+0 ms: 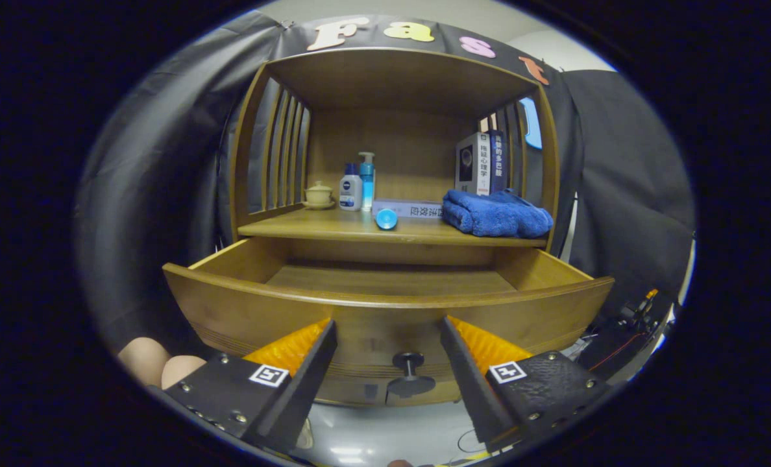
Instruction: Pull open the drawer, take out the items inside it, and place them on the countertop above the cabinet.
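**Drawer open and bare as far as we can see**

We judge the task to be at its close or near it. The drawer (385, 285) is pulled well out of the wooden cabinet (398, 78), and the part of its floor we can see holds nothing; the strip just behind the drawer front is hidden from us. Our gripper (389, 347) has its fingers (294, 347) released and spread wide, grasping nothing, with the drawer knob (409, 373) between them and untouched.

On the countertop (333, 227) above lie a blue cap (386, 218) at the near edge, a folded blue towel (496, 213) to the right, a flat box (408, 209), two bottles (357, 185) and a lidded cup (319, 194) farther left.

Next, we think, we should tilt forward to check the hidden near strip before calling it done.
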Available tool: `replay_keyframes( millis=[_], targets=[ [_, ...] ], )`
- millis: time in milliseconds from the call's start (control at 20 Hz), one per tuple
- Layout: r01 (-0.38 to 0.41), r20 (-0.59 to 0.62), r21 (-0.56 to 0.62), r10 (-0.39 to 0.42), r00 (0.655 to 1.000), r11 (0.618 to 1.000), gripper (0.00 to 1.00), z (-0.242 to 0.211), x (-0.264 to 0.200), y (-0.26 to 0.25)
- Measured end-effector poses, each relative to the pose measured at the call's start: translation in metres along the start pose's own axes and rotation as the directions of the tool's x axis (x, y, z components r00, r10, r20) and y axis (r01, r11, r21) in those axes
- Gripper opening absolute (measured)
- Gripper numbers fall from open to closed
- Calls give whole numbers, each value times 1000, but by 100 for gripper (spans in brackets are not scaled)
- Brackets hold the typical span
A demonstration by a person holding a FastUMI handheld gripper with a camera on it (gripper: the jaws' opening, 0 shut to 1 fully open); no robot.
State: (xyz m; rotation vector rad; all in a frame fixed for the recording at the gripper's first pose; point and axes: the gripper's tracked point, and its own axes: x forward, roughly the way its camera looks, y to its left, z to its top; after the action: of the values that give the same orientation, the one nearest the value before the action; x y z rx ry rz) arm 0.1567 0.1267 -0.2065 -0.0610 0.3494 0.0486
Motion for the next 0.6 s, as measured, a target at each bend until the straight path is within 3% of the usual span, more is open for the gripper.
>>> replay_keyframes(
  millis=[600],
  targets=[
    [-14,-9,-79,13,1000,997,97,14,46,-3]
  ],
)
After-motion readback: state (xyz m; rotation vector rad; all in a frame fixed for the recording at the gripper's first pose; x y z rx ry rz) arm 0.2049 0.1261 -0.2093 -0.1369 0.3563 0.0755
